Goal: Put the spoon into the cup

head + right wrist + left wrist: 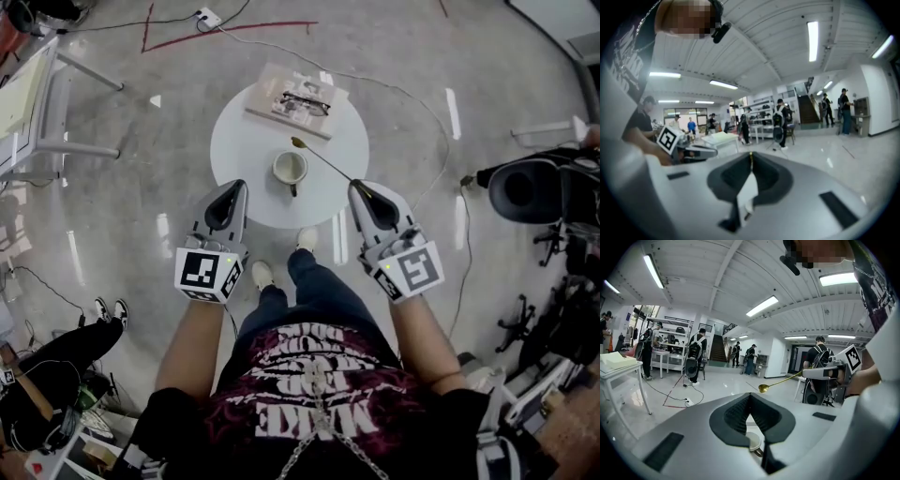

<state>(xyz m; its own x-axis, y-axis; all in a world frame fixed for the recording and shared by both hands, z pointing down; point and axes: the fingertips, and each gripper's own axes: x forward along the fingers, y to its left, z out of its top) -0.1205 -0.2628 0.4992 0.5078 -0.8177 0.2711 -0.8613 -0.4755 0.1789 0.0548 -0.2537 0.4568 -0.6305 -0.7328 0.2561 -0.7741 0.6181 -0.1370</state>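
Person standing at a small round white bench (234,141), seen from above by the head view, one tool in each hand. Right tool (359,186) has its jaws closed tight on the handle end of a slim gold spoon (323,159). The spoon slants away over the bench, its bowl just past the far rim of a pale cup (290,169), not inside it. The cup stands upright near the bench's middle. Left tool (238,185) hangs at the bench's near edge, jaws together with nothing between them. Beyond the cup lies a book (281,94) with glasses (307,101) on top, visible only in the head view. Left gripper view alone shows the spoon from the side, lifted in mid-air, with a slice of the cup's rim below that tool's closed jaws. Right gripper view shows the spoon only as a thin gold sliver at the jaw tips.
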